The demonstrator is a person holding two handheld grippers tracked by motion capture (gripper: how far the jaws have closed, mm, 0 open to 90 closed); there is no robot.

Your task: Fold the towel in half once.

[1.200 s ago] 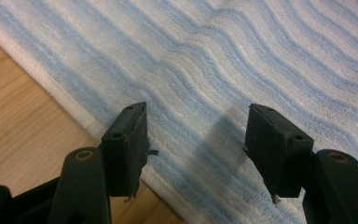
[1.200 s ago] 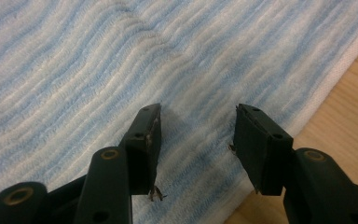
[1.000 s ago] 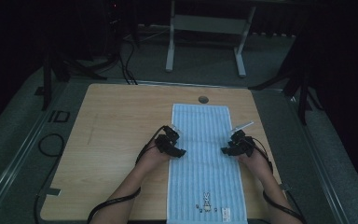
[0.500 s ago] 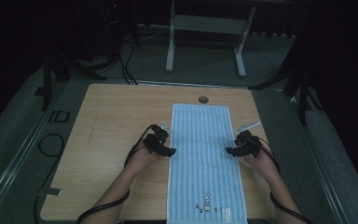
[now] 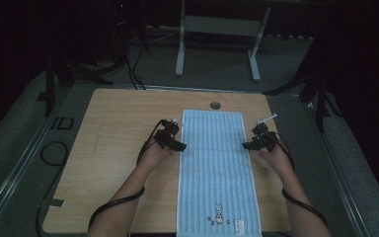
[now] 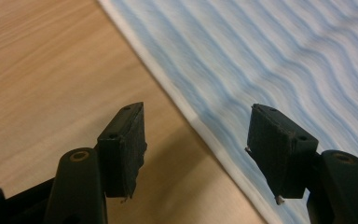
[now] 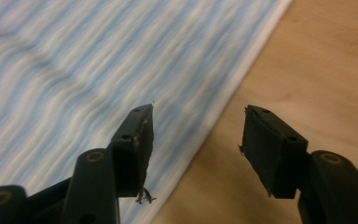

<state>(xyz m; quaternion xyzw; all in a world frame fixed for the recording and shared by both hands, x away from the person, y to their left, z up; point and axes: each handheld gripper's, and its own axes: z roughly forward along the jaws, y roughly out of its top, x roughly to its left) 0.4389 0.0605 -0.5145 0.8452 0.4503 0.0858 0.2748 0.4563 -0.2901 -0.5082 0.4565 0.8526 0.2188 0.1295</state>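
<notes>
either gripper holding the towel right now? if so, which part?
Nothing is held. The left gripper straddles the blue striped towel's left edge with jaws open; the right gripper does likewise at the right edge.

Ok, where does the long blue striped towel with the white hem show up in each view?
High view: the blue striped towel lies lengthwise right of centre on the wooden table.
Left gripper view: it covers the upper right, above the open jaws.
Right gripper view: it covers the upper left.
Shared landmark: the towel's white hem running along bare wood.
</notes>
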